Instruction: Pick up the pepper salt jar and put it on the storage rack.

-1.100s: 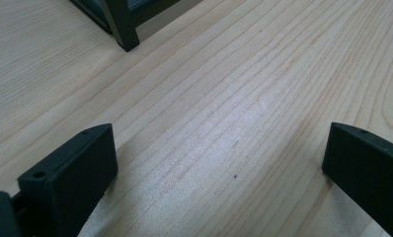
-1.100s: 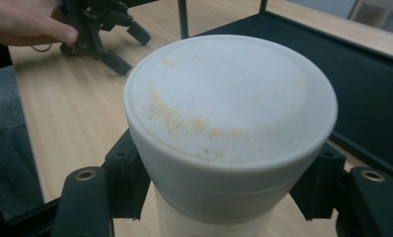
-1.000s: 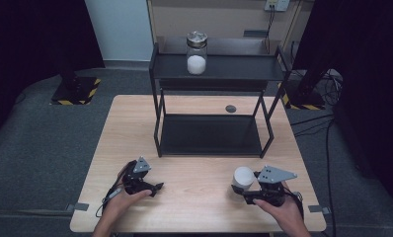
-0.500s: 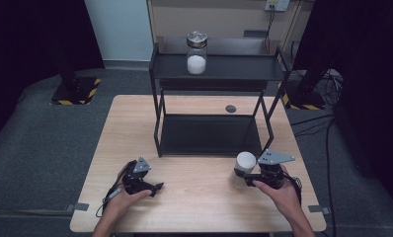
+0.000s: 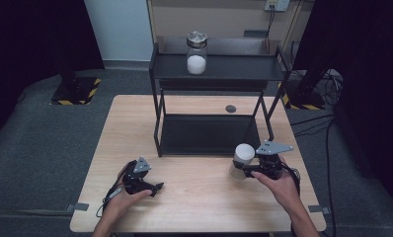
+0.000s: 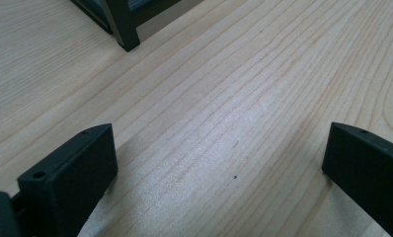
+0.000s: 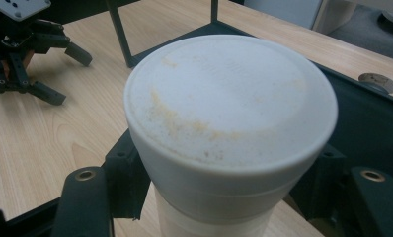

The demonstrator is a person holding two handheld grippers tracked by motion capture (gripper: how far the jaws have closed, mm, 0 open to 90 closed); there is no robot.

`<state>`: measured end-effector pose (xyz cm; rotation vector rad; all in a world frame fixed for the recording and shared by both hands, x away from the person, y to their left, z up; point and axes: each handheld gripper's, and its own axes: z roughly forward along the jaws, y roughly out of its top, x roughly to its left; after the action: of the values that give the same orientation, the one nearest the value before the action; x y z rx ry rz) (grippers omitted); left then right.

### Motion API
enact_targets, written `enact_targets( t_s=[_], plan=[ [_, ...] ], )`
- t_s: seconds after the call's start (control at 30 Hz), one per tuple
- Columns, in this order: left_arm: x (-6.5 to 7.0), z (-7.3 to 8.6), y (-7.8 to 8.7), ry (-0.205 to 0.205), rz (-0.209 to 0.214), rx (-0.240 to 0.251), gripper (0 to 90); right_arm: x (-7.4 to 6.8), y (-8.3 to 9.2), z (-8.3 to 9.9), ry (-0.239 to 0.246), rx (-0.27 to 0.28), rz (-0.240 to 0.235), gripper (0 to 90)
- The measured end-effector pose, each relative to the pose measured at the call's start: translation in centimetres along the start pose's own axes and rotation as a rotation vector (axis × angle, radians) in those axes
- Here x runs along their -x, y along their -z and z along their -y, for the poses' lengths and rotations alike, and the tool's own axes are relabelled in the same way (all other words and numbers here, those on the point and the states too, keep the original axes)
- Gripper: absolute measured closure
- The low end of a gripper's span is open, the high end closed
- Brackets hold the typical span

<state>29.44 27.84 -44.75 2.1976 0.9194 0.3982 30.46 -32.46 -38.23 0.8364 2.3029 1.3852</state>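
Note:
A white cylindrical container point(image 5: 244, 154) with a flat, slightly stained lid point(image 7: 229, 113) hangs just above the table near the front right leg of the black rack point(image 5: 214, 74). My right gripper point(image 5: 242, 167) is shut on its body just under the lid, a jaw on each side point(image 7: 224, 195). At the front left, my left gripper point(image 5: 155, 182) rests low over the wooden table point(image 5: 194, 207). Its jaws stand wide open with bare wood between them point(image 6: 219, 168). The right gripper view also has that left gripper point(image 7: 31, 54) at the far left.
The two-level black rack stands across the middle of the table, with its lower shelf point(image 5: 209, 133) bare. A glass jar point(image 5: 196, 53), half full of white powder, sits on the top shelf. A small dark round disc point(image 5: 230, 108) lies on the table behind the rack.
My right gripper has carried the white container away from the person toward the rack's front right leg and lifted it slightly. The left gripper has stayed where it was.

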Motion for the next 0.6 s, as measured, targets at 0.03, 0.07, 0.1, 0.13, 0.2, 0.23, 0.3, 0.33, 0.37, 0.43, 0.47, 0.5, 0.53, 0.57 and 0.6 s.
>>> enact_targets(
  t_s=[0.03, 0.07, 0.1, 0.13, 0.2, 0.23, 0.3, 0.33, 0.37, 0.43, 0.47, 0.5, 0.53, 0.57, 0.6],
  plan=[
    [0.0, 0.0, 0.0, 0.0, 0.0, 0.0, 0.0, 0.1, 0.0, -0.3, 0.004, -0.004, 0.002, 35.4],
    [0.0, 0.0, 0.0, 0.0, 0.0, 0.0, 0.0, 0.1, -0.1, -0.5, 0.008, -0.008, 0.006, 35.4],
    [0.0, 0.0, 0.0, 0.0, 0.0, 0.0, 0.0, 0.2, -0.1, -0.7, 0.01, -0.008, 0.01, 35.4],
    [0.0, 0.0, 0.0, 0.0, 0.0, 0.0, 0.0, 0.3, -0.2, -0.8, 0.009, -0.008, 0.011, 35.4],
    [0.0, 0.0, 0.0, 0.0, 0.0, 0.0, 0.0, 0.5, -0.2, -1.1, 0.009, -0.005, 0.016, 35.4],
    [0.0, 0.0, 0.0, 0.0, 0.0, 0.0, 0.0, 0.6, -0.2, -1.3, 0.008, -0.003, 0.018, 35.4],
    [0.0, 0.0, 0.0, 0.0, 0.0, 0.0, 0.0, 0.8, -0.2, -1.5, 0.009, 0.0, 0.019, 35.4],
    [0.0, 0.0, 0.0, 0.0, 0.0, -0.001, 0.0, 0.9, -0.2, -1.7, 0.011, 0.0, 0.021, 35.4],
    [0.0, 0.0, 0.0, 0.0, 0.0, 0.0, 0.0, 0.9, -0.2, -1.8, 0.011, 0.0, 0.023, 35.4],
    [0.0, 0.0, 0.0, 0.0, 0.0, 0.0, 0.0, 1.1, -0.2, -2.1, 0.014, -0.001, 0.025, 35.4],
    [0.0, 0.0, 0.0, 0.0, 0.0, -0.001, 0.0, 1.2, -0.2, -2.3, 0.013, -0.001, 0.025, 35.4],
    [0.0, 0.0, 0.0, 0.0, 0.0, 0.0, 0.0, 1.3, -0.2, -2.4, 0.016, -0.001, 0.026, 35.4],
    [0.0, 0.0, 0.0, 0.0, 0.0, -0.001, 0.0, 1.4, -0.2, -2.5, 0.016, -0.001, 0.027, 35.4],
    [0.0, 0.0, 0.0, 0.0, 0.0, -0.001, 0.0, 1.5, -0.2, -2.7, 0.016, 0.001, 0.029, 35.4],
    [0.0, 0.0, 0.0, 0.0, 0.0, 0.0, 0.0, 1.6, -0.2, -2.7, 0.015, 0.004, 0.03, 35.4]
  ],
)
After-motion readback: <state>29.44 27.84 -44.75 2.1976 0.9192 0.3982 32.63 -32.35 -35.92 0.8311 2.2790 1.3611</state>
